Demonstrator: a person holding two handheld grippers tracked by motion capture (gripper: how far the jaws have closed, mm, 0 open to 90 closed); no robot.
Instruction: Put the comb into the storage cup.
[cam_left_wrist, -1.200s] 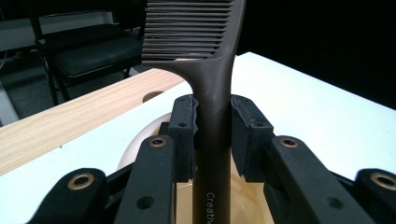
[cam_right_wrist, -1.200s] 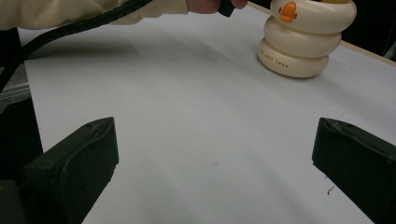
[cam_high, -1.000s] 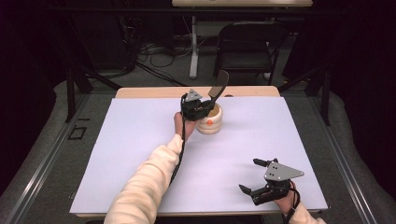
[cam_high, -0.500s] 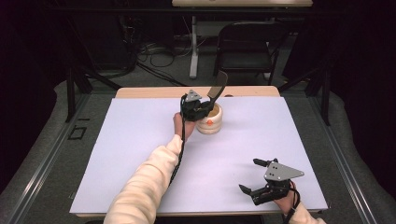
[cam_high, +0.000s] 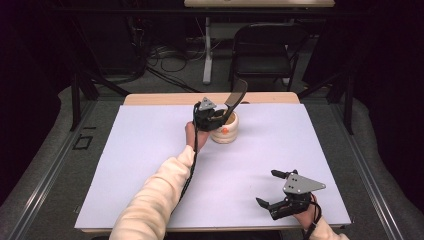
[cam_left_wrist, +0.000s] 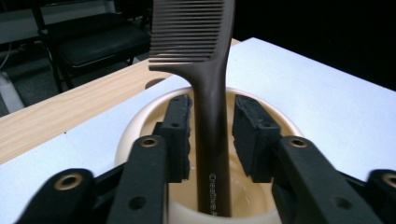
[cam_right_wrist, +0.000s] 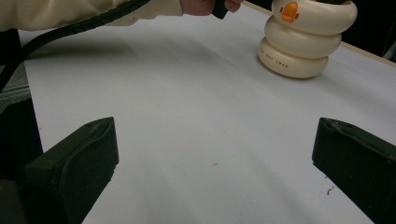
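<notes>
While the white worktop (cam_high: 150, 165) carries everything here, the work sits near the middle of its far edge, where a cream holder (cam_high: 226, 131) shaped like stacked rings, with a small orange beak on its front, stands upright. A dark comb (cam_left_wrist: 208, 107) stands in that holder, handle down inside the cup and teeth up, leaning a little toward the far edge. The left gripper (cam_high: 214, 119) hovers over the holder's rim with its jaws on either side of the comb's handle; they have just been opening, and in the left gripper view a sliver of space shows between each pad and the handle, so the comb stands free between them and is no longer pinched. The step in hand looks like letting go of the comb after setting it in the holder. To do that well, I would widen the jaws a touch more so neither pad drags the handle, then draw the gripper straight back and up along the handle's line, since a sideways pull could tip the comb or nudge the light holder. The right gripper (cam_high: 280, 197) rests near the near right corner, well apart from the holder, jaws spread wide with nothing in them
</notes>
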